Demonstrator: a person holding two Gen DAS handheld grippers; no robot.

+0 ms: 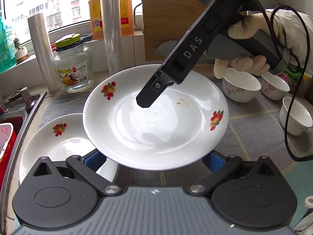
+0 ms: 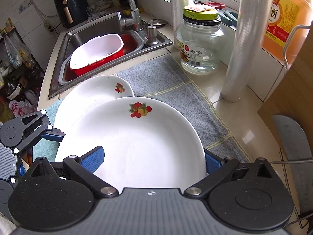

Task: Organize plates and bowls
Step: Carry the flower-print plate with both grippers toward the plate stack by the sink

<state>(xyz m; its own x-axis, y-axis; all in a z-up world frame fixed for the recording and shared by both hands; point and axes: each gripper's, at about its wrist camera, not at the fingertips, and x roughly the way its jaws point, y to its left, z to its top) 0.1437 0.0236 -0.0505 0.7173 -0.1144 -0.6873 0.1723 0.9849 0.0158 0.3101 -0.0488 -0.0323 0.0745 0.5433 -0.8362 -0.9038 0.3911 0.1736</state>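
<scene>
A white plate with fruit prints (image 1: pixel 156 121) is held in the air, its left edge over a second matching plate (image 1: pixel 58 143) that lies on the grey mat. The lifted plate also shows in the right wrist view (image 2: pixel 137 146), with the lower plate (image 2: pixel 93 94) behind it. My right gripper (image 2: pixel 154 160) grips the lifted plate's rim, one blue pad inside the plate and one outside. My left gripper (image 1: pixel 154 162) has its blue pads (image 1: pixel 93 161) spread wide under the plate's near edge. Three white bowls (image 1: pixel 241 84) stand at the right.
A glass jar (image 1: pixel 73 66), film rolls (image 1: pixel 110 25) and an orange oil jug (image 1: pixel 111 5) stand along the window sill. A sink with a red and white basin (image 2: pixel 97 52) lies to the left. A wooden board (image 1: pixel 166 19) leans behind the plates.
</scene>
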